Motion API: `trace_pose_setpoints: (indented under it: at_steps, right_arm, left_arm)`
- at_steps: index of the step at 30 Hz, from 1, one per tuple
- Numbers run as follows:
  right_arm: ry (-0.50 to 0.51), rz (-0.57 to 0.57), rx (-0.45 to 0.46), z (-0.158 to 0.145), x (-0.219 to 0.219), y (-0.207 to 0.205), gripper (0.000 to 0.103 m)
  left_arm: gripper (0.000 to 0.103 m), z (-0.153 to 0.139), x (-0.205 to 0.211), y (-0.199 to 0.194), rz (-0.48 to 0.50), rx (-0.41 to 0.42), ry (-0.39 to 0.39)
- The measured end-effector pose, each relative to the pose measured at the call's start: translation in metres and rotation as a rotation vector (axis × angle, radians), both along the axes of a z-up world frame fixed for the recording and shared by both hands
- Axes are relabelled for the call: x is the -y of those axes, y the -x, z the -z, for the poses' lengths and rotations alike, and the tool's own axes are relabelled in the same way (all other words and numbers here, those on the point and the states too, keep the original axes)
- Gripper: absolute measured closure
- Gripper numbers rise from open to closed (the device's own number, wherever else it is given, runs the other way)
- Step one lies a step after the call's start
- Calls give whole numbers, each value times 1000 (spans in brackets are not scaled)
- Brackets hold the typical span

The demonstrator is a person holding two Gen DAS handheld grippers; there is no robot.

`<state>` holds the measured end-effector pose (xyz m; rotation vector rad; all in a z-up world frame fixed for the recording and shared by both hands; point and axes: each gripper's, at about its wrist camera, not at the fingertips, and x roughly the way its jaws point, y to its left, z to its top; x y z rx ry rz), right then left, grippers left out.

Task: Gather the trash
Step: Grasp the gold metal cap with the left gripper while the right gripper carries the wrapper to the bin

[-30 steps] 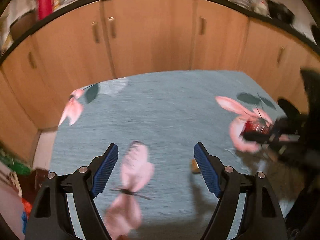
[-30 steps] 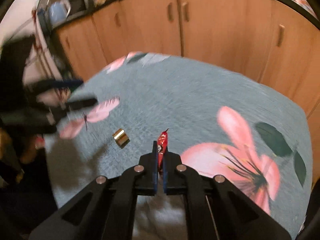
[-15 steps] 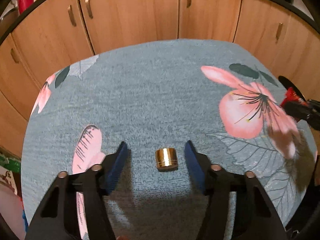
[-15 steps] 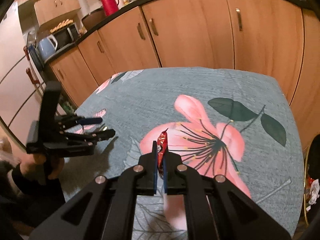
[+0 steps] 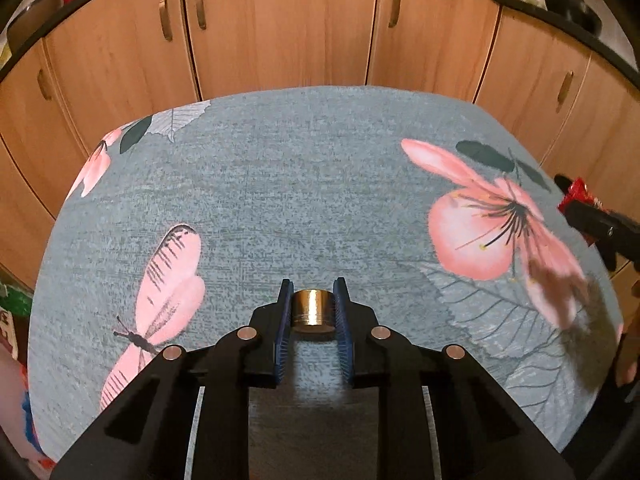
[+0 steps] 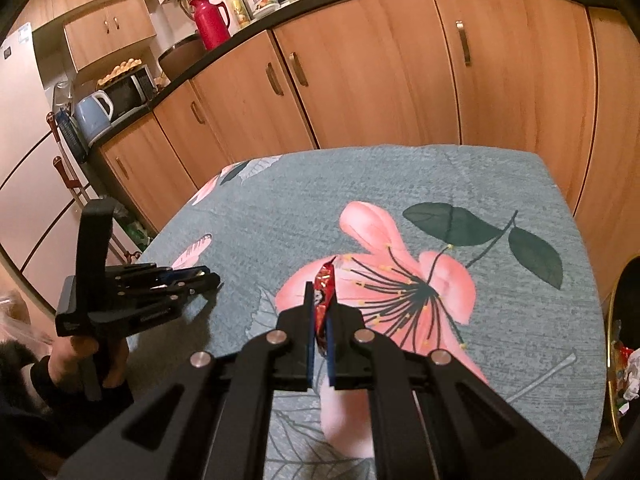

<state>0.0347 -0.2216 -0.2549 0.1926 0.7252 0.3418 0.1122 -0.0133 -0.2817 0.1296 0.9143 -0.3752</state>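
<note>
Wooden cabinets (image 5: pixel 280 24) back a table under a grey floral cloth (image 5: pixel 312 184). From the left wrist, the left gripper (image 5: pixel 312 314) has just been closing, and its blue pads now press a small gold cap (image 5: pixel 312 312) standing near the cloth's near edge. From the right wrist, the right gripper (image 6: pixel 320 320) is clamped tight on a red wrapper (image 6: pixel 323 296), held above the pink flower print, right of the left gripper.
</note>
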Motion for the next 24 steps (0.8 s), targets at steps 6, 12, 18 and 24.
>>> trace_pose_setpoints:
  at_steps: [6,12,18,24]
  right_arm:
    - [-9,42,3,-4,21,10,97]
    - [10,80,-5,-4,39,25,97]
    - [33,154,12,-10,68,44,97]
    - [45,276,50,-26,121,64,97]
  left_arm:
    - [84,-25,37,5,77,65,-25]
    - [84,-23,71,3,99,74,-74]
    - [84,-38,114,11,116,157,-123]
    - [84,-50,152,18,179,204,-118]
